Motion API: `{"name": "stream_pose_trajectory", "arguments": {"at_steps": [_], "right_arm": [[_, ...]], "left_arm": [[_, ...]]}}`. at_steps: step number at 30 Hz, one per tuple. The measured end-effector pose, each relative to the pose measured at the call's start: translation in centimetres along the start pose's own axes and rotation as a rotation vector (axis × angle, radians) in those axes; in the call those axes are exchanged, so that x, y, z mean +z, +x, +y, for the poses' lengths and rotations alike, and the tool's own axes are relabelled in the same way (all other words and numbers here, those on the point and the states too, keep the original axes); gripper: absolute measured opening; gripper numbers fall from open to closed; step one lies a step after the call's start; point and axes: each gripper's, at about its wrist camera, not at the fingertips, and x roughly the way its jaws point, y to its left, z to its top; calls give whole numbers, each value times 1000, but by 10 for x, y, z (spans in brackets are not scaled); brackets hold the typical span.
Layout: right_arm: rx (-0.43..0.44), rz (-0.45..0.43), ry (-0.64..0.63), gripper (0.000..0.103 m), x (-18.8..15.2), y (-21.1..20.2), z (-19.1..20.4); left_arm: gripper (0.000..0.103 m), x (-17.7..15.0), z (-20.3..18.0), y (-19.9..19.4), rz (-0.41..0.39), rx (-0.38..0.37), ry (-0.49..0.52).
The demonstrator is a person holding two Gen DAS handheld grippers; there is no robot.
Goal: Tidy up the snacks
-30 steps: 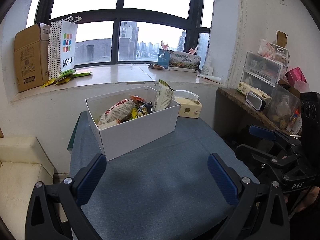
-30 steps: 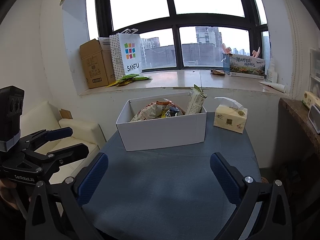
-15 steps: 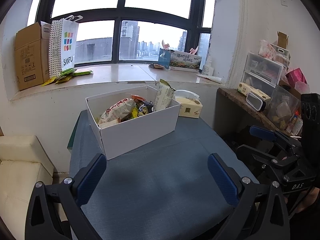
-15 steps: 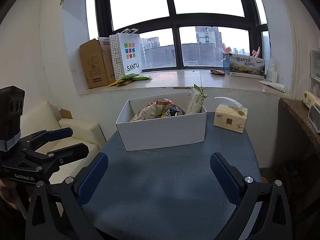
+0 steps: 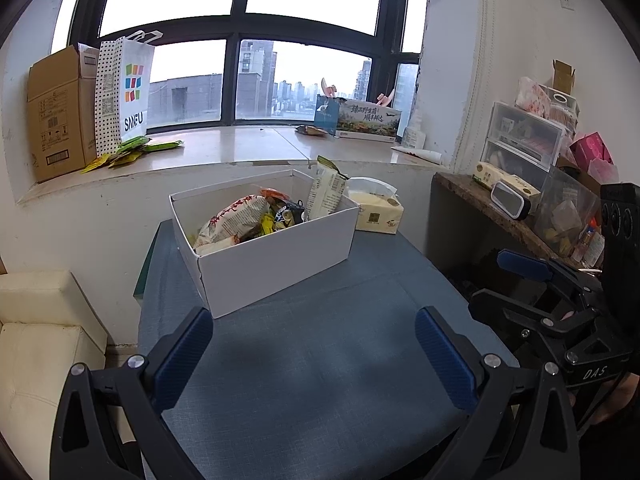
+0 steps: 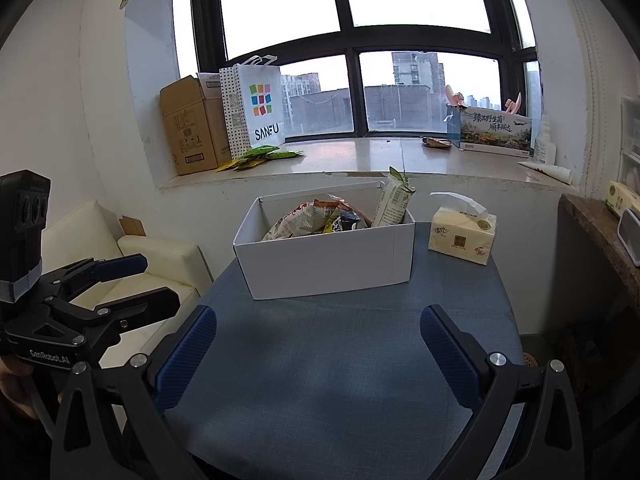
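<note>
Both your left gripper [image 5: 314,354] and right gripper [image 6: 318,350] hang spread and empty over the blue table [image 6: 340,380], while the snacks [image 5: 256,220] already sit piled in the white box [image 5: 276,260], fitting either sorted or awaiting sorting.

Ahead of the fingers and off to their right, a yellow tissue pack [image 6: 462,237] sits on the blue worktop [image 6: 340,360], a white sheet poking from its top. Farther ahead, on the window sill [image 6: 360,158], a brown cardboard box [image 6: 192,126] stands at far left, touching a white SANFU paper bag [image 6: 256,108]. Green sachets [image 6: 260,156] lie at the bag's foot. A printed carton [image 6: 494,131] stands at the sill's right. Left of the fingers is a cream sofa [image 6: 120,256].
</note>
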Motion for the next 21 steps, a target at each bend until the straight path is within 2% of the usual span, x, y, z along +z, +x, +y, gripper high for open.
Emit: {"name": "stream_pose_trajectory", "arguments": {"at_steps": [21], "right_arm": [[-8,8,-8,103,-2,1,1]], "left_arm": [[103,-1,-2,0,2,-6,4]]}}
